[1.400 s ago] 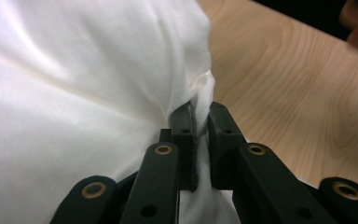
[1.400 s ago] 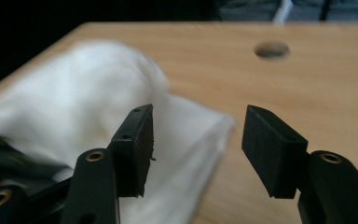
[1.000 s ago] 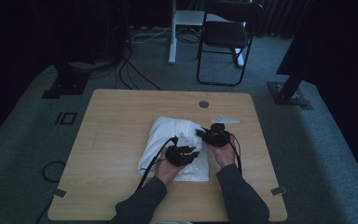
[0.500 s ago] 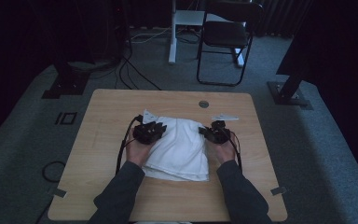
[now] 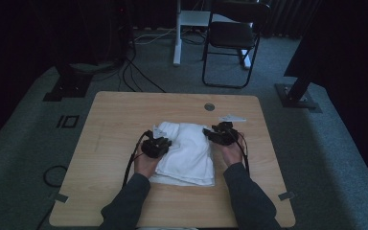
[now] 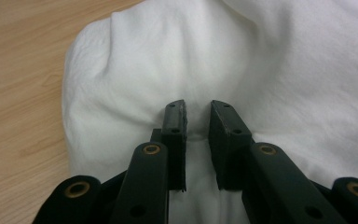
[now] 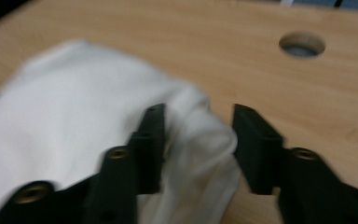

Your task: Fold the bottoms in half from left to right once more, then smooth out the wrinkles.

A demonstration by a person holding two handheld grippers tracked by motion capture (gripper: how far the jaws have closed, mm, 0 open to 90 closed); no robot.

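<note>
A folded white towel [image 5: 187,153] lies mid-worktop [image 5: 110,124]. The left claw [image 5: 156,146] has been closing, pinching its left fold; the right claw [image 5: 222,135] has just released, cloth loose between its jaws. Beyond: a hole [image 5: 209,107], then a chair [image 5: 232,40].

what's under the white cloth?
The wooden table shows all around the folded white cloth, which lies flat on it. The layered near edge shows its own folds; anything between or beneath them is covered.
</note>
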